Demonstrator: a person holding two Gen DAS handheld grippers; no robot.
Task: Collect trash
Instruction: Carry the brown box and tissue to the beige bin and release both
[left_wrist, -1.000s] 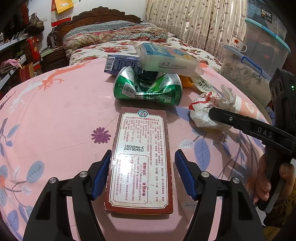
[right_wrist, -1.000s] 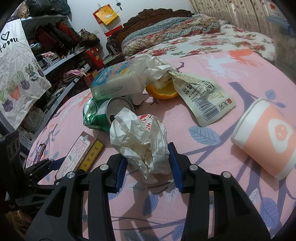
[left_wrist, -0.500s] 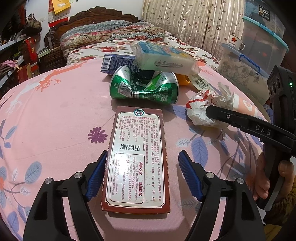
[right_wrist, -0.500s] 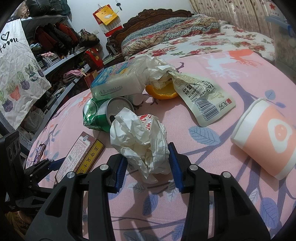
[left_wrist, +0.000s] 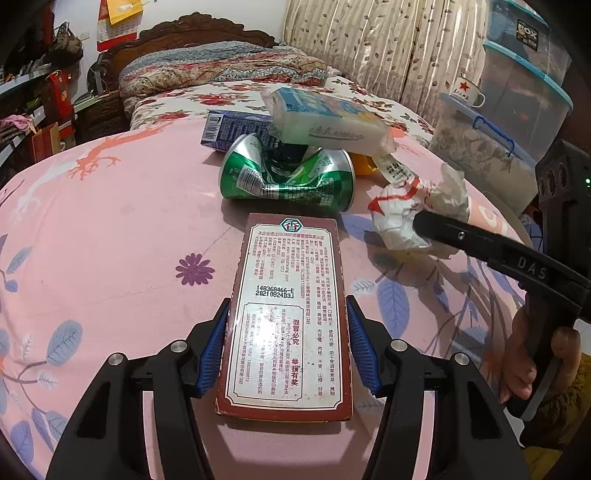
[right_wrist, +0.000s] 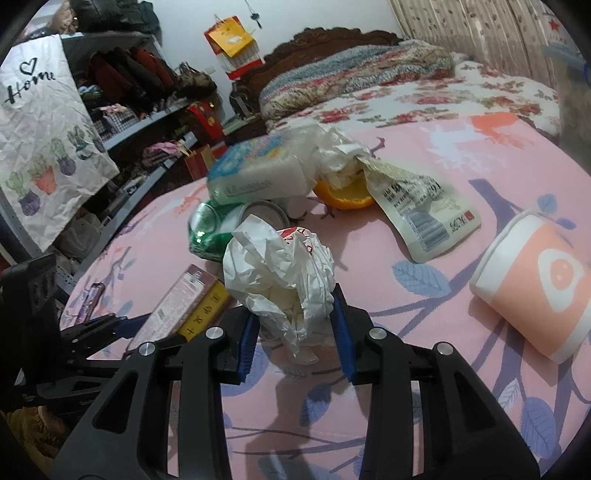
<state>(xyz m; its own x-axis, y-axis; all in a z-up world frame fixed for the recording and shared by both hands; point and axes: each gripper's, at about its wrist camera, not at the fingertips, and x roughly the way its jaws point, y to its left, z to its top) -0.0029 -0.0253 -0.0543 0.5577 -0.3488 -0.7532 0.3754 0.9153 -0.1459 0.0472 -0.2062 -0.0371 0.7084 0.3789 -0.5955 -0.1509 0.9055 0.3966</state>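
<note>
On the pink floral worktop (left_wrist: 110, 229), left gripper (left_wrist: 288, 349) jaws re-closing from wider onto flat brown printed carton (left_wrist: 291, 314), right gripper (right_wrist: 293, 328) tightening on crumpled white paper wad (right_wrist: 280, 269): both pickups imminent.

Pink tablecloth (left_wrist: 110, 229) w/ leaf & flower print covers the round table. Bed (left_wrist: 236, 92) behind it: floral sheet, patterned quilt (right_wrist: 354, 74) bunched at the carved dark wood headboard (left_wrist: 192, 31). Beige leaf-print curtain (left_wrist: 376, 48) on the right side of the left-wrist view. Clear storage boxes w/ blue lids (left_wrist: 524, 85) stacked near it; white enamel mug w/ red star (left_wrist: 469, 92) sits on a lower box lid. Shelves w/ clothes & bags (right_wrist: 136, 85) along the other wall. White "Home" bag w/ potted-plant print (right_wrist: 48, 147) hangs up front. Red/yellow calendar (right_wrist: 231, 48) on wall.
</note>
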